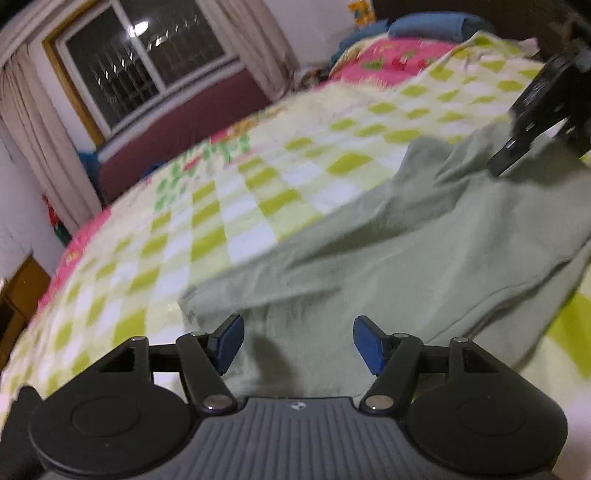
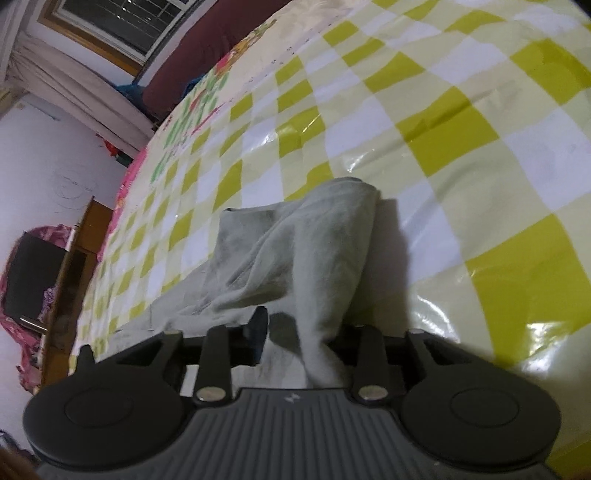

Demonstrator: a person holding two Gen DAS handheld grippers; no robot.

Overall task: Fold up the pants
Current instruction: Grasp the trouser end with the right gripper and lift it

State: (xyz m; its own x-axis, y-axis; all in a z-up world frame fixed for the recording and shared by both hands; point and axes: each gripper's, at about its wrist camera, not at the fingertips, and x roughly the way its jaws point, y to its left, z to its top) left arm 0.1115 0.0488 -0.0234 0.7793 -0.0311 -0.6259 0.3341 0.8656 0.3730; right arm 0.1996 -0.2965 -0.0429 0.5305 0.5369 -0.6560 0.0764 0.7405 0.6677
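The pale green pants (image 1: 424, 236) lie spread on a bed with a yellow-green checked cover (image 1: 221, 206). My left gripper (image 1: 298, 345) is open just above the near part of the pants, blue pads wide apart, holding nothing. The right gripper shows in the left wrist view (image 1: 535, 125) at the far right over the pants. In the right wrist view, my right gripper (image 2: 299, 343) has pants fabric (image 2: 295, 251) draped up and bunched between its fingers; only the left blue pad (image 2: 258, 332) shows, the right one is hidden by cloth.
A window (image 1: 144, 62) with curtains and a dark red headboard (image 1: 177, 136) lie beyond the bed. Pink bedding and a blue pillow (image 1: 428, 26) are at the far end. A wooden cabinet (image 2: 70, 266) stands beside the bed on the left.
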